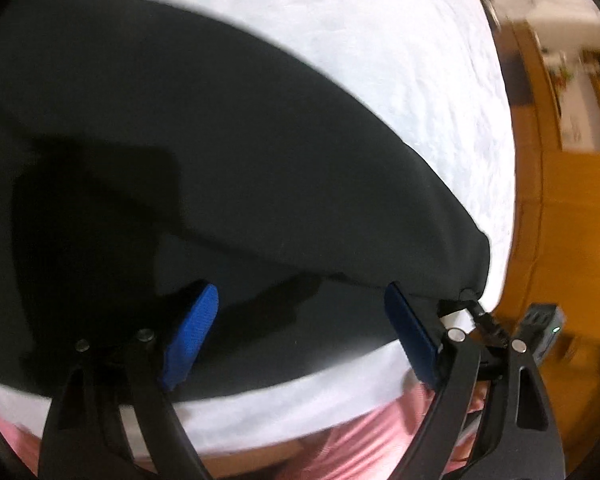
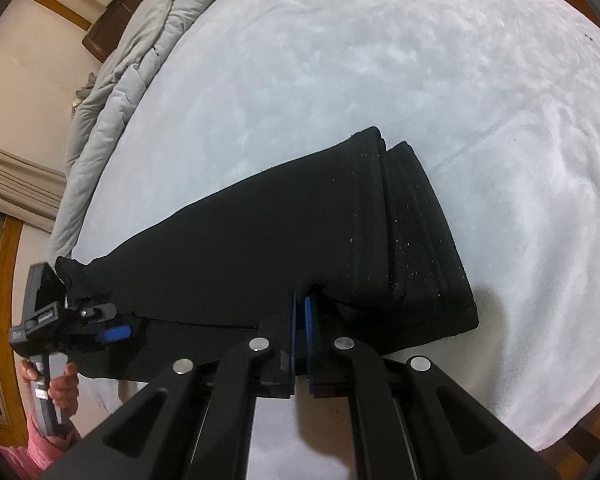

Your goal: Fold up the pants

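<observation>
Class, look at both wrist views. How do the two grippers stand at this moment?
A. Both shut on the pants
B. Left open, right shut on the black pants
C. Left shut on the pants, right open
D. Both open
B: the left gripper has its blue pads spread wide above the black pants, while the right gripper pinches the fabric's edge.

Both wrist views angled steeply down, close over white bed [image 2: 380, 80], sharing black pants [image 1: 220, 140], left view slightly blurred
</observation>
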Motion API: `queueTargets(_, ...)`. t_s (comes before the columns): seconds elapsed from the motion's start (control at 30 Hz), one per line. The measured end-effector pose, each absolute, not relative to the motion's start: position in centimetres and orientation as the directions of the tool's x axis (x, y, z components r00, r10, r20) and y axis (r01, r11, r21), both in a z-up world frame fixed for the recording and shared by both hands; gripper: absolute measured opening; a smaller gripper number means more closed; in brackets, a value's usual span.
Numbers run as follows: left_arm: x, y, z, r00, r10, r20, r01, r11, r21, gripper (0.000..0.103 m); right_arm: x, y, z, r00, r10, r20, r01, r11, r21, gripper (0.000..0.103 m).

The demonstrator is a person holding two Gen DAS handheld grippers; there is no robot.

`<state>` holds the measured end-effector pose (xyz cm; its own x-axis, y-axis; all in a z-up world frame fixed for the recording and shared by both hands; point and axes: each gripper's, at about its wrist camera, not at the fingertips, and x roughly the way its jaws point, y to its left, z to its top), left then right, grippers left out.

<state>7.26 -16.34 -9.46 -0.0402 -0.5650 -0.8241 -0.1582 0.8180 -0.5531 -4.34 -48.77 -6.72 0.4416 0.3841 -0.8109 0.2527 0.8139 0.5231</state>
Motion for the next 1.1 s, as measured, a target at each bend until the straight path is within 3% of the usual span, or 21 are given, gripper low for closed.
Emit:
queueTargets(0.17,7.2,-16.0,-10.2,-0.001,-0.56,-0.829,-0.237,0.805,-0.544,0.085,-4.4,-48.6,-6.7,0.441,0.378,-0.814,0.254,0.817,0.517,0.003)
queueTargets(0.23,8.2,-15.4,-9.6,0.039,-0.547,-0.836,-0.233,0.809,-0.54,0.079,-4.3,-48.7,-6.7,0.442,0.383,-0.811,0.255,0.813,0.523,0.003)
queueTargets(0.27,8.8,-15.6,-9.1,0.062,-0.526,-0.848,-0.214,0.823,-0.526,0.066,-4.3,-48.7,-6.6,0.442,0.385,-0.81,0.255,0.812,0.525,0.003)
queueTargets(0.33,9.4,-16.0,-8.6,0.071,-0.491,-0.868,-0.178,0.85,-0.495,0.054,-4.4,-48.7,-6.7,0.442,0.39,-0.808,0.255,0.809,0.53,0.003)
queueTargets(0.4,9.8,-15.6,-8.5,0.058,-0.439,-0.897,-0.145,0.885,-0.443,0.018,-4.4,-48.7,-6.8,0.441,0.392,-0.807,0.259,0.805,0.533,0.003)
queueTargets(0.5,9.2,-15.5,-8.6,0.077,-0.426,-0.901,-0.102,0.896,-0.432,0.009,-4.3,-48.7,-6.9,0.441,0.394,-0.806,0.26,0.804,0.535,0.003)
queueTargets(0.83,0.5,-17.5,-3.2,0.31,-0.33,-0.892,0.075,0.943,-0.323,0.007,-5.1,-49.8,-4.4,0.47,0.357,-0.807,0.25,0.823,0.51,0.003)
queueTargets(1.1,-0.1,-17.8,-7.7,0.284,-0.285,-0.915,0.097,0.958,-0.269,0.008,-4.7,-49.5,-8.2,0.33,0.307,-0.892,0.324,0.851,0.413,0.007)
